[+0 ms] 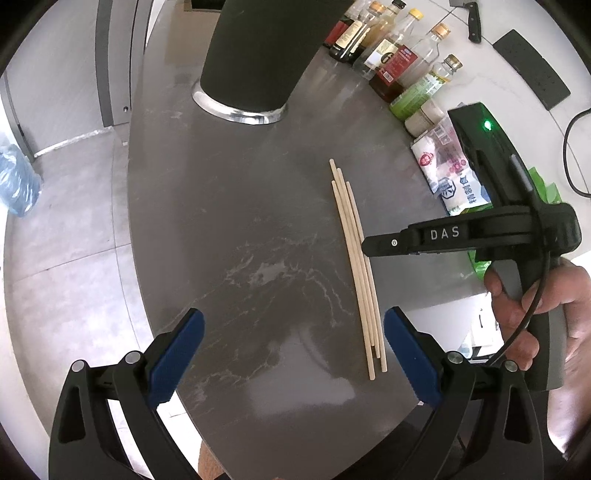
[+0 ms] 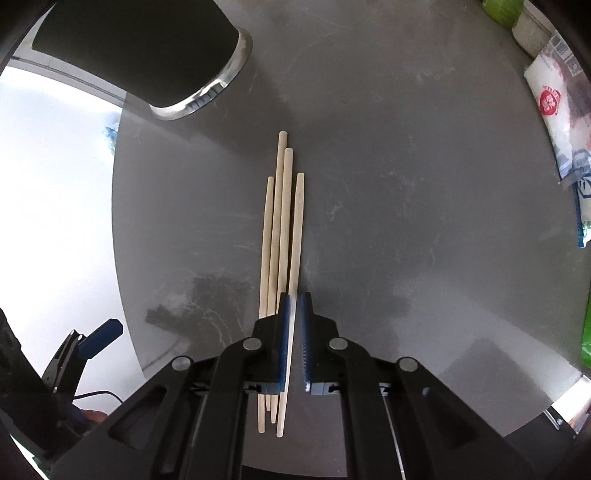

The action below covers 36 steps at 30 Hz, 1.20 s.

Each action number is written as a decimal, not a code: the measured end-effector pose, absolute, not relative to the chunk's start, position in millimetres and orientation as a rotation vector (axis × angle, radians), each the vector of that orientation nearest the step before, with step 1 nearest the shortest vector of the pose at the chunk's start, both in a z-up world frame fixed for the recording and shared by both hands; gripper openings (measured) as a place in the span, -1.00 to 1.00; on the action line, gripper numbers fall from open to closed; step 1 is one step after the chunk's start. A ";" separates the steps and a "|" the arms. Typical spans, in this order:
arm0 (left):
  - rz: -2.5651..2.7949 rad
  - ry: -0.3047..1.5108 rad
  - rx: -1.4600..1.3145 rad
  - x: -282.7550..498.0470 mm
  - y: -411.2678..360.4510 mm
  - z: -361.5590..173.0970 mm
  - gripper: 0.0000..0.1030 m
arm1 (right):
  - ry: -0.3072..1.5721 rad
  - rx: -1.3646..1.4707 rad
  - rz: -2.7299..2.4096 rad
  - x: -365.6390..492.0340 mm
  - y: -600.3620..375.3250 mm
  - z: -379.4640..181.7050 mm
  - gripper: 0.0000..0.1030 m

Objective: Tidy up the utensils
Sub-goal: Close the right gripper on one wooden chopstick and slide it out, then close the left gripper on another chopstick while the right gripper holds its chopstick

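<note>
Several wooden chopsticks [image 1: 356,254] lie side by side on the grey marble counter [image 1: 229,221], running away from me; they also show in the right wrist view [image 2: 282,229]. A tall black holder with a chrome base [image 1: 255,59] stands at the far side, seen too in the right wrist view [image 2: 147,55]. My left gripper [image 1: 293,354] is open and empty above the near counter, left of the chopsticks' near ends. My right gripper [image 2: 294,301] hovers right over the chopsticks with its blue pads [image 2: 284,332] nearly together; it also shows in the left wrist view [image 1: 365,243]. Whether it touches a chopstick is unclear.
Several sauce and oil bottles [image 1: 391,55] stand at the back right, with a white salt bag [image 1: 448,166] and a green packet beside them. The salt bag also shows in the right wrist view [image 2: 557,122]. A knife [image 1: 474,22] and a dark pad [image 1: 532,68] lie on the white surface beyond.
</note>
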<state>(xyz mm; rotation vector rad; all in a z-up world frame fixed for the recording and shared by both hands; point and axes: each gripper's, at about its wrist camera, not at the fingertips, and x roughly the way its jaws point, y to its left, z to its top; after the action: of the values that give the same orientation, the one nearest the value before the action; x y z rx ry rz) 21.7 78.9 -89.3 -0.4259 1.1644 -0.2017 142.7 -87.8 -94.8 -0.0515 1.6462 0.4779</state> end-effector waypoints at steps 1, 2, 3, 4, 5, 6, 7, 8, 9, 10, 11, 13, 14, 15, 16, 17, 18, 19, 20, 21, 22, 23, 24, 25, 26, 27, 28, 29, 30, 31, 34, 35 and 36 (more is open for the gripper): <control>-0.203 1.166 -0.426 21.8 78.6 -89.8 0.83 | 1.649 -0.060 0.472 141.5 -86.4 -94.0 -0.86; -0.207 1.167 -0.425 22.1 77.6 -90.0 0.83 | 1.654 -0.071 0.466 141.9 -85.4 -94.7 -0.86; -0.210 1.167 -0.424 22.1 77.0 -90.4 0.83 | 1.656 -0.080 0.464 141.9 -83.7 -97.4 -0.86; -0.214 1.165 -0.425 22.2 75.5 -90.3 0.83 | 1.660 -0.095 0.462 141.6 -79.5 -98.3 -0.86; -0.216 1.166 -0.424 24.4 74.1 -90.3 0.83 | 1.664 -0.109 0.457 140.9 -73.6 -100.0 -0.86; -0.219 1.166 -0.421 24.7 72.9 -90.0 0.83 | 1.665 -0.129 0.454 140.4 -70.5 -100.0 -0.86; -0.222 1.166 -0.419 25.2 71.8 -89.7 0.83 | 1.666 -0.143 0.452 139.8 -67.9 -99.1 -0.86; -0.223 1.166 -0.418 25.6 71.0 -89.8 0.83 | 1.668 -0.149 0.446 138.7 -64.5 -98.8 -0.86; -0.224 1.170 -0.416 26.5 69.9 -90.5 0.83 | 1.669 -0.163 0.443 137.9 -61.7 -99.1 -0.87; -0.223 1.173 -0.414 26.8 69.5 -91.4 0.83 | 1.666 -0.197 0.444 136.7 -57.5 -99.1 -0.89; -0.221 1.175 -0.413 26.7 68.9 -92.6 0.83 | 1.666 -0.211 0.442 135.5 -55.8 -99.3 -0.90; -0.222 1.185 -0.410 26.8 67.4 -94.6 0.83 | 1.669 -0.235 0.439 138.0 -54.9 -96.3 -0.91; -0.224 1.190 -0.406 27.3 66.1 -95.3 0.83 | 1.670 -0.243 0.439 138.3 -54.1 -96.5 -0.91; -0.222 1.194 -0.401 28.1 65.0 -95.9 0.83 | 1.670 -0.246 0.439 139.2 -54.3 -96.9 -0.91; -0.220 1.198 -0.399 28.7 64.7 -96.5 0.83 | 1.669 -0.246 0.447 139.5 -53.7 -97.0 -0.88; -0.219 1.200 -0.398 29.6 64.6 -96.8 0.83 | 1.671 -0.239 0.463 139.4 -54.6 -96.7 -0.89; -0.217 1.197 -0.397 30.3 65.1 -96.8 0.83 | 1.677 -0.225 0.481 140.5 -57.0 -97.1 -0.89; -0.213 1.199 -0.396 31.7 65.6 -96.6 0.83 | 1.682 -0.209 0.487 141.2 -60.4 -97.3 -0.90; -0.212 1.205 -0.392 33.6 65.2 -96.6 0.83 | 1.684 -0.190 0.496 142.6 -64.0 -97.4 -0.90; -0.210 1.210 -0.386 34.1 65.2 -96.5 0.83 | 1.689 -0.170 0.500 143.8 -70.2 -97.7 -0.90; -0.205 1.215 -0.375 36.2 63.5 -95.8 0.83 | 1.691 -0.144 0.506 145.3 -76.5 -97.0 -0.90; -0.204 1.220 -0.367 38.2 61.8 -95.6 0.83 | 1.690 -0.119 0.518 146.9 -82.5 -95.3 -0.90; -0.203 1.225 -0.360 39.5 60.8 -95.4 0.83 | 1.686 -0.099 0.523 148.3 -88.6 -92.9 -0.90; -0.200 1.232 -0.345 42.8 57.1 -95.4 0.83 | 1.680 -0.085 0.527 149.9 -93.0 -90.3 -0.90; -0.199 1.239 -0.334 45.3 54.4 -95.9 0.80 | 1.673 -0.069 0.536 151.5 -98.0 -87.0 -0.90; -0.198 1.245 -0.325 47.3 51.8 -96.8 0.75 | 1.664 -0.048 0.548 153.1 -104.0 -82.5 -0.90; -0.194 1.256 -0.311 50.6 48.2 -99.0 0.65 | 1.657 -0.036 0.557 153.5 -107.0 -79.6 -0.90; -0.182 1.271 -0.299 53.9 45.1 -102.3 0.55 | 1.649 -0.025 0.571 153.9 -111.2 -75.6 -0.90; -0.173 1.287 -0.291 56.9 42.2 -105.8 0.50 | 1.645 -0.018 0.581 153.7 -113.9 -73.5 -0.90; -0.167 1.295 -0.285 58.1 40.8 -107.9 0.43 | 1.640 -0.001 0.595 153.6 -118.3 -70.3 -0.90; -0.138 1.311 -0.271 60.5 36.3 -110.0 0.31 | 1.625 0.017 0.635 154.0 -127.1 -63.2 -0.90; -0.126 1.317 -0.269 61.2 35.7 -109.7 0.25 | 1.619 0.023 0.645 154.2 -128.8 -61.6 -0.90; -0.116 1.322 -0.271 62.1 36.1 -109.3 0.21 | 1.614 0.029 0.655 154.0 -130.2 -60.7 -0.90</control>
<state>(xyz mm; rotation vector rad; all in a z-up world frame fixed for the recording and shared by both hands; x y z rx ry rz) 62.1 36.1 -109.3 -0.2712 1.3221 -0.1158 154.0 -130.2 -60.7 0.0290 1.6139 0.6554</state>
